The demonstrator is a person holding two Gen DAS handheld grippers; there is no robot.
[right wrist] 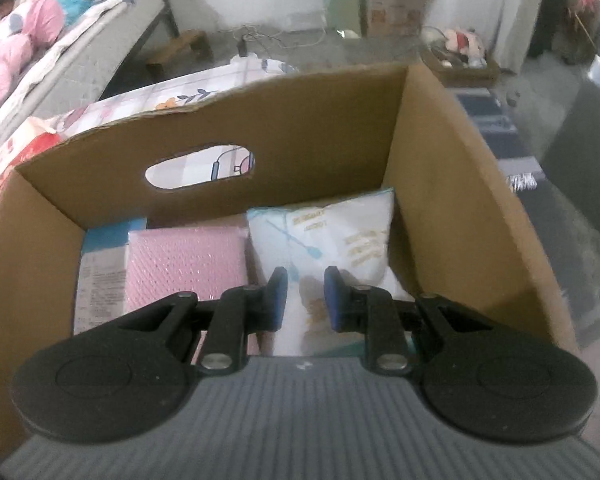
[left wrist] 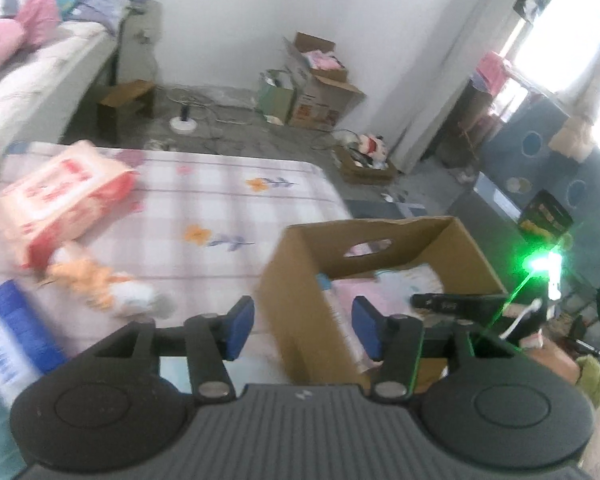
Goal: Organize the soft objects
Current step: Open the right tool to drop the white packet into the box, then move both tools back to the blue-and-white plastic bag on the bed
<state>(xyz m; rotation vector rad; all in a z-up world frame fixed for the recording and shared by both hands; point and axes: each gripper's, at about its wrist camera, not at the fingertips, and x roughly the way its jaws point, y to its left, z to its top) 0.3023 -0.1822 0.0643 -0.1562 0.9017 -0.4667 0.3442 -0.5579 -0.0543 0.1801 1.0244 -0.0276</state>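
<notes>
An open cardboard box (left wrist: 380, 240) stands on the checked bedsheet (left wrist: 220, 200). My left gripper (left wrist: 303, 328) hangs open near the box's left corner, with nothing between its blue pads. To its left on the sheet lie a red and white soft pack (left wrist: 60, 200), an orange and white plush toy (left wrist: 100, 284) and a blue and white pack (left wrist: 8, 332). My right gripper (right wrist: 306, 296) is inside the box (right wrist: 300, 120), shut on a white and light-blue packet (right wrist: 340, 232) that stands against the right wall. A pink packet (right wrist: 184, 260) lies beside it, over a blue and white one (right wrist: 100, 264).
A second bed (left wrist: 40, 68) with pink clothing runs along the left. Cardboard boxes (left wrist: 320, 92) stand by the far wall, and a low box with a plush toy (left wrist: 368, 156) sits on the floor. A green light (left wrist: 540, 264) glares at the right, near a blue patterned mat (left wrist: 540, 160).
</notes>
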